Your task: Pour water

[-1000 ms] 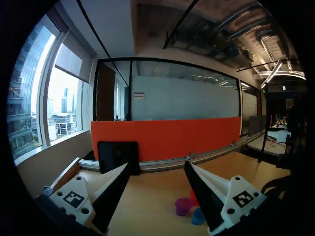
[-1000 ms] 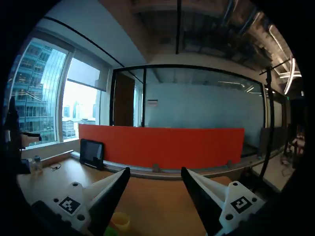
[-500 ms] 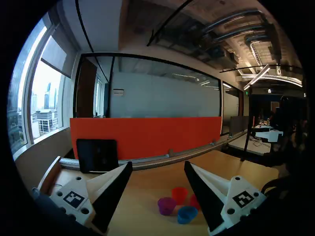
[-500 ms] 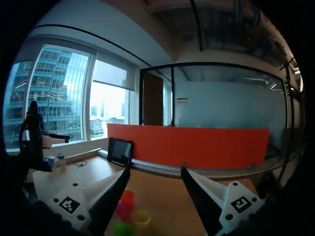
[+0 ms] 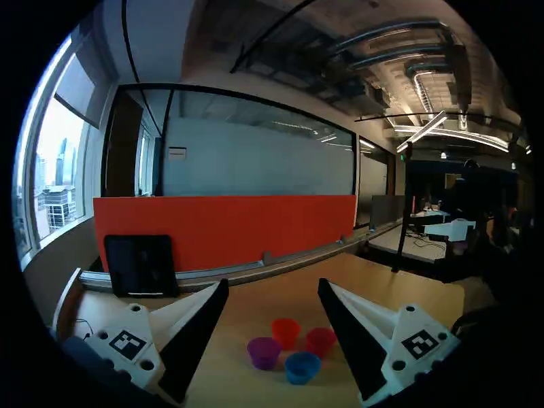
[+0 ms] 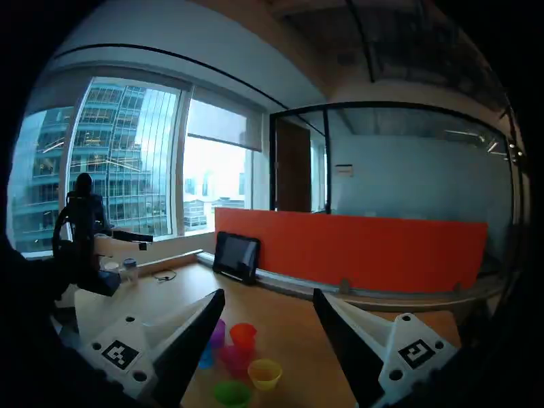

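Note:
Small plastic cups stand grouped on the wooden desk [image 5: 381, 282]. In the left gripper view I see a purple cup [image 5: 264, 353], an orange cup [image 5: 285, 333], a red cup [image 5: 319, 341] and a blue cup [image 5: 302, 367], between and below the open fingers of my left gripper [image 5: 272, 299]. In the right gripper view an orange cup [image 6: 243, 336], a yellow cup [image 6: 264, 374], a green cup [image 6: 232, 393], a purple cup [image 6: 217, 333] and a pink cup [image 6: 234, 357] sit below my right gripper [image 6: 267, 302], which is open and holds nothing. A small clear bottle [image 6: 128, 270] with a dark cap stands at the desk's far left.
A dark tablet [image 5: 139, 265] [image 6: 236, 256] leans against the orange partition [image 5: 224, 228] at the desk's back edge. A black stand [image 6: 78, 238] rises at the left by the windows. More desks and a person's dark shape [image 5: 469, 197] lie far right.
Both views have swung and tipped downward: the cups have come further into sight and nearer the middle. The left view turned rightward, the right view leftward toward the windows. Both grippers stayed open.

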Demonstrator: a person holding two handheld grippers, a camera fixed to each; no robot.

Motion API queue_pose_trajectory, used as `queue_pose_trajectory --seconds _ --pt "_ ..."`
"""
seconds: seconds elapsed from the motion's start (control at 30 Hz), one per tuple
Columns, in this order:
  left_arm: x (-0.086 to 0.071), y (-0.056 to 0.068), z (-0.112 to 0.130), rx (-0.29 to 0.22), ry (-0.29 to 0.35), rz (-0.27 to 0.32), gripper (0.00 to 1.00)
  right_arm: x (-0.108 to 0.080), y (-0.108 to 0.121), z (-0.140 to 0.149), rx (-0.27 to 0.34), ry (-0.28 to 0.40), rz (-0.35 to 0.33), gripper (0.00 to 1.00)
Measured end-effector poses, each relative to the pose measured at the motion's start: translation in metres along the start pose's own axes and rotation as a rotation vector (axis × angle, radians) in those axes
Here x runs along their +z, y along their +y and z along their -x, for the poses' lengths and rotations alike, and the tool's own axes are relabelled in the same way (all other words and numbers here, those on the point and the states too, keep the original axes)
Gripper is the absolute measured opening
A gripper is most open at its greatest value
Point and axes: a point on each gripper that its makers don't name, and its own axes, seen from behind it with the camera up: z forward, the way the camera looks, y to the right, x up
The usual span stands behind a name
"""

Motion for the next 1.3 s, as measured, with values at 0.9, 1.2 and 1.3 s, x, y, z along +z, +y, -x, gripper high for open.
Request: queue_pose_trajectory --seconds 0.9,1.2,1.3 --pt "0.011 0.019 0.062 0.084 -0.133 0.127 0.98 -0.008 -0.028 0.071 -0.057 -0.189 -0.166 1.00" --pt "0.016 0.028 0.092 0.101 -0.181 0.161 0.98 -0.011 -0.031 0.100 -0.077 -0.252 -0.186 1.00" --pt "0.018 0.031 0.102 0.100 -0.200 0.171 0.98 -0.011 -0.033 0.110 -0.079 -0.275 -0.193 1.00"
